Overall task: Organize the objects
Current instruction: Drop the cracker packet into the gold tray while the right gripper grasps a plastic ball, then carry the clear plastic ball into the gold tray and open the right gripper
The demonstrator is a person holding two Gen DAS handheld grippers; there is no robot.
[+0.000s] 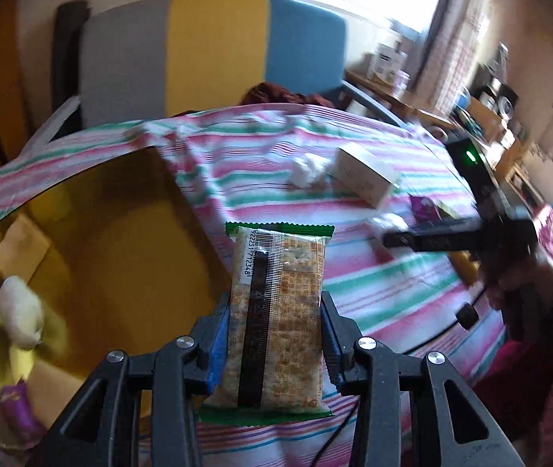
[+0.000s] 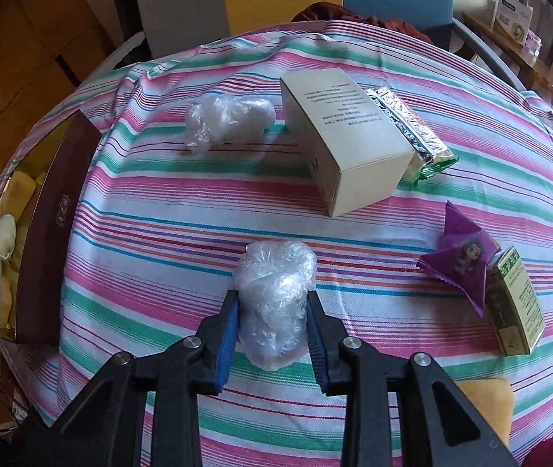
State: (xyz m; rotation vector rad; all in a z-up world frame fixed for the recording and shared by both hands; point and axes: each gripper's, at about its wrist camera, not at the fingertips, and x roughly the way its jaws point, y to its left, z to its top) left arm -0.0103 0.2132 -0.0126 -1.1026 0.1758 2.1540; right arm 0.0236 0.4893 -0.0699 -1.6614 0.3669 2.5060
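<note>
A: Left gripper: pinching cracker packet across its width, blue pads pressed on both long sides. Packet upright between the fingers, off the cloth, just beside the right-hand wall of the open box.

B: Box position?

A: At the left edge of the striped tablecloth. Gold-lined inside. Already holding a pale wrapped sweet and a purple wrapper near its close corner.

B: Right gripper?

A: Right gripper: closed on clear-wrapped bundle, pads pressing both sides. Bundle apparently touching the cloth, near the close edge, mid-way across.

B: Remaining on the cloth?

A: Second clear bundle toward the far edge; tan carton beside it, foil packet touching the carton's right side. Purple sachet and small green carton at the right edge.

B: Step in hand?

A: Judged: sorting loose items into the box, partway. Left load ready for deposit, right load just gripped.

B: Next move?

A: Probably: carry packet over the box opening, lower, release. Then lift the bundle clear and bring across leftward. Soft wrap; slip risk.
</note>
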